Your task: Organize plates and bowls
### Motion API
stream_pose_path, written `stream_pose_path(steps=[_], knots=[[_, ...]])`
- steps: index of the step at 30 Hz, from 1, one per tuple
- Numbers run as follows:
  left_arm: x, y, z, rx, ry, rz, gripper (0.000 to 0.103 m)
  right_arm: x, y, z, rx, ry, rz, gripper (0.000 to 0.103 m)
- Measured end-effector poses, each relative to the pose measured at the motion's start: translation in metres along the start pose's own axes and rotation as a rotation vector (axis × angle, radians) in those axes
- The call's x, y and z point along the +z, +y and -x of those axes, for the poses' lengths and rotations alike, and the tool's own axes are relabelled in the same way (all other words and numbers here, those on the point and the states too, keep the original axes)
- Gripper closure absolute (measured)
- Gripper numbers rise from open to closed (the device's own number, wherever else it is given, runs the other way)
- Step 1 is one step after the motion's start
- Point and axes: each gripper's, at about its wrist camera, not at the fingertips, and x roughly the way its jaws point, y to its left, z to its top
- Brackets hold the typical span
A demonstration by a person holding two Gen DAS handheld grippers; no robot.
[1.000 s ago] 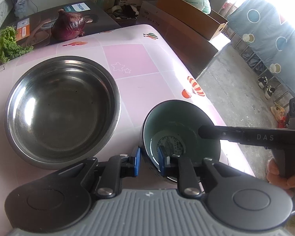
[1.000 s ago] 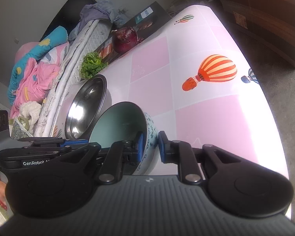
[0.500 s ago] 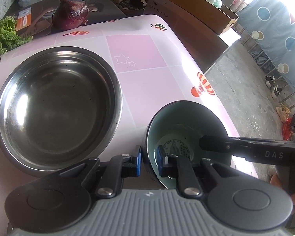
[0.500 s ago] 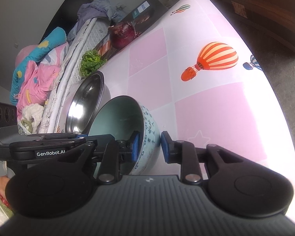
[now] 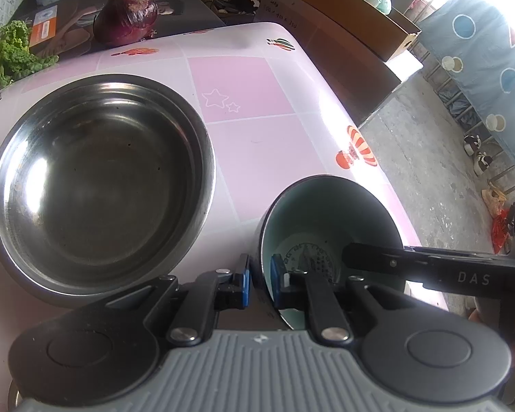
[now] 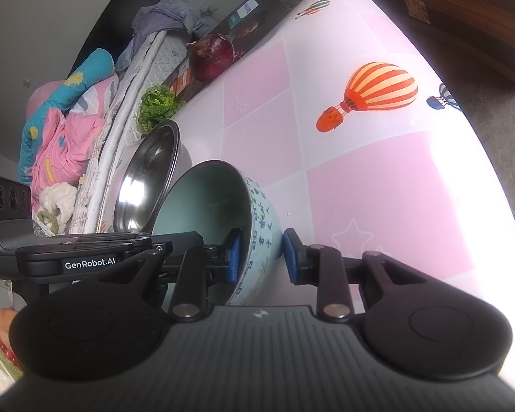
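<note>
Ceramic bowl (image 5: 329, 230) now being released by right gripper (image 6: 261, 257), jaws widening off rim; left gripper (image 5: 259, 279) still pinching it beside steel bowl (image 5: 99, 182).

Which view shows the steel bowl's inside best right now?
The left wrist view: the steel bowl faces the camera, its whole dark interior visible. The right wrist view shows it edge-on, partly hidden behind the ceramic bowl.

Steel bowl (image 5: 99, 185) crowds ceramic bowl's (image 5: 329, 237) left; tabletop (image 5: 267, 158) beyond open.
</note>
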Motion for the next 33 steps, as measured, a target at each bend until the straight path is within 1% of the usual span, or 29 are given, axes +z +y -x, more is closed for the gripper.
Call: stream_pose_path(steps=[15,33], knots=[[-0.001,0.000,0.003,-0.004,-0.004,0.000,0.090,0.000,-0.002,0.003,-0.005,-0.003,-0.026,0.082],[-0.001,-0.003,0.015,-0.020,-0.029,0.003,0.090,0.003,0.004,0.016,-0.006,-0.027,-0.011,0.083]])
